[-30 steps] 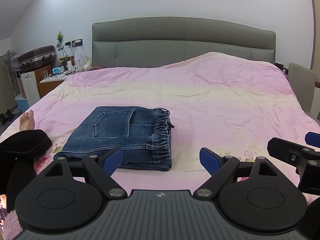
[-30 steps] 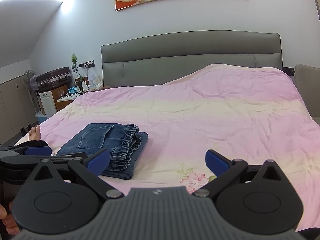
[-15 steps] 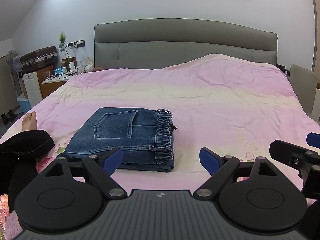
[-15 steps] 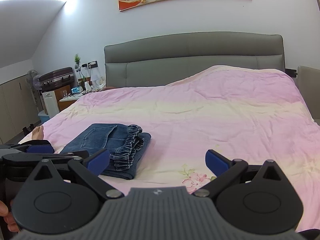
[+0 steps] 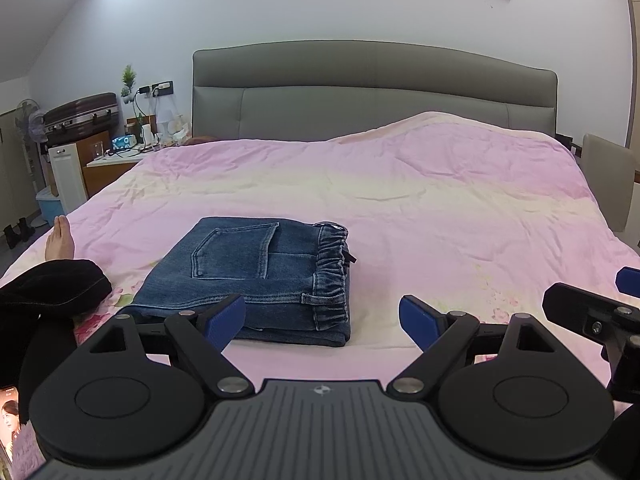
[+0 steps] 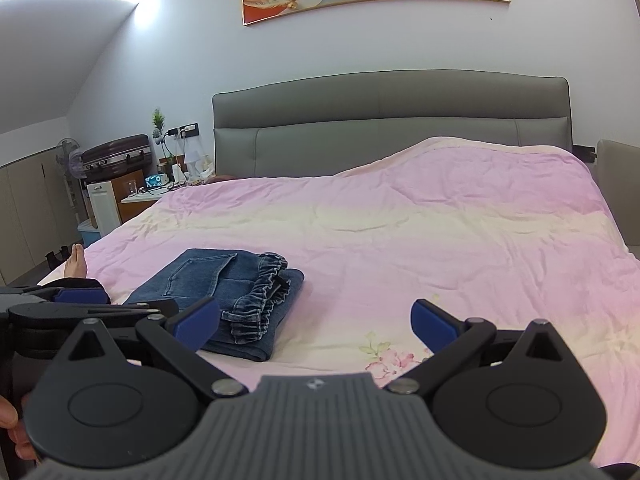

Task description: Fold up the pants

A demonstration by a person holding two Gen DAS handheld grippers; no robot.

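The blue denim pants (image 5: pixel 260 276) lie folded in a compact rectangle on the pink bedspread (image 5: pixel 400 200), back pocket up and elastic waistband to the right. They also show in the right wrist view (image 6: pixel 228 296), at the left. My left gripper (image 5: pixel 322 318) is open and empty, held just in front of the pants' near edge. My right gripper (image 6: pixel 316 322) is open and empty, to the right of the pants. The right gripper also shows at the right edge of the left wrist view (image 5: pixel 592 312).
A grey headboard (image 5: pixel 372 92) stands at the far end of the bed. A person's black-clad leg (image 5: pixel 48 292) and bare foot (image 5: pixel 60 240) rest at the bed's left edge. A nightstand with clutter (image 5: pixel 120 152) and a suitcase (image 5: pixel 80 118) stand at far left.
Both grippers have tilted slightly upward and drawn back a little; the pants sit lower and slightly right in both views. The pants have not moved on the bed.
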